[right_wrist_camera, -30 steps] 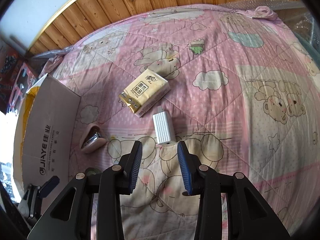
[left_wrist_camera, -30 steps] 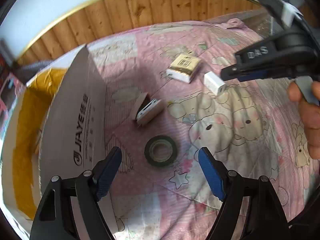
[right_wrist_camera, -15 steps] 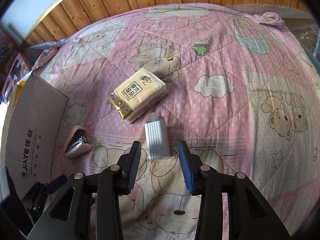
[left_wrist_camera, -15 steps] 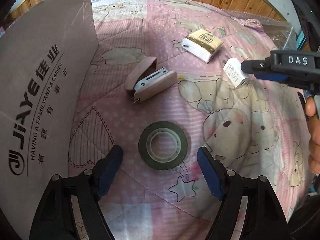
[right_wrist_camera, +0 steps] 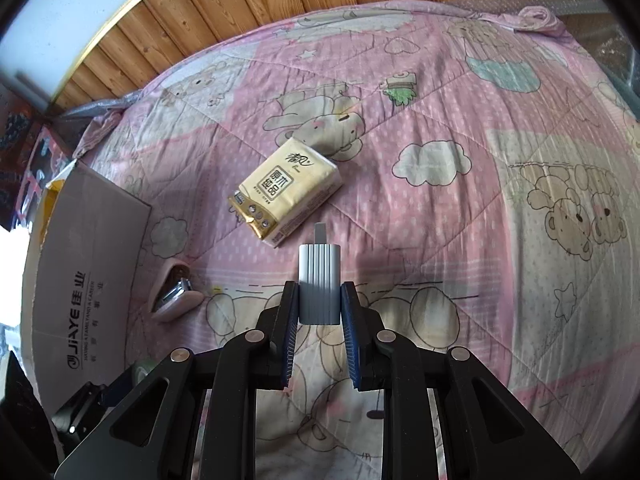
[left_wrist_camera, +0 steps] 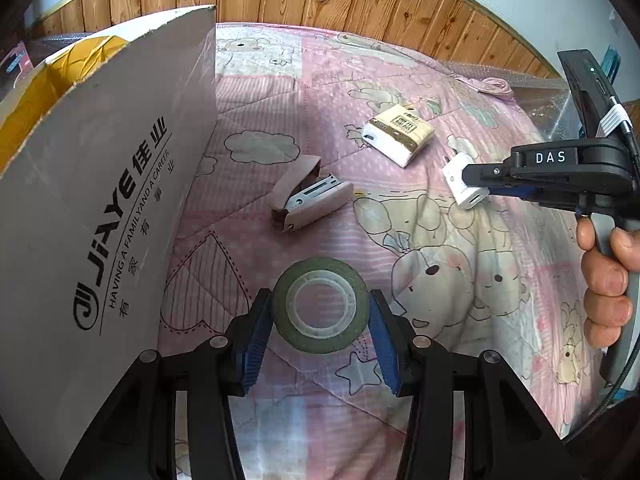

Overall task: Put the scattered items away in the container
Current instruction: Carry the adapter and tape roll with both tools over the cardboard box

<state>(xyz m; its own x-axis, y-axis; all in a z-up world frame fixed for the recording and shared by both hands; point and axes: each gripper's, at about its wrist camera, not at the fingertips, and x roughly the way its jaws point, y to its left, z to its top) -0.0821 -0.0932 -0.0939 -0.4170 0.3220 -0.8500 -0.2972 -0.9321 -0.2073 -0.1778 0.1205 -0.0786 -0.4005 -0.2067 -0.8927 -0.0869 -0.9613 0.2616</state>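
Note:
A dark green tape roll (left_wrist_camera: pixel 320 276) lies flat on the pink quilt, and my left gripper (left_wrist_camera: pixel 320 312) is shut on it with a blue pad against each side. My right gripper (right_wrist_camera: pixel 319 294) is shut on a white ribbed charger (right_wrist_camera: pixel 319 268) whose plug prong points away. The left wrist view also shows the right gripper (left_wrist_camera: pixel 476 180) holding the charger (left_wrist_camera: pixel 460 184) at its tip. Whether the charger is off the quilt I cannot tell. The cardboard box (left_wrist_camera: pixel 100 200) stands open to the left of the tape.
A pink stapler (left_wrist_camera: pixel 310 200) lies open between the box and the charger, also seen as the stapler (right_wrist_camera: pixel 174 296). Beyond it lies a tan tissue pack (left_wrist_camera: pixel 400 136) (right_wrist_camera: pixel 286 192). A hand (left_wrist_camera: pixel 604 280) holds the right gripper's handle. A wooden wall borders the bed.
My left gripper came down over the tape roll and its fingers closed from wide apart onto it. My right gripper slid forward around the charger and closed on it.

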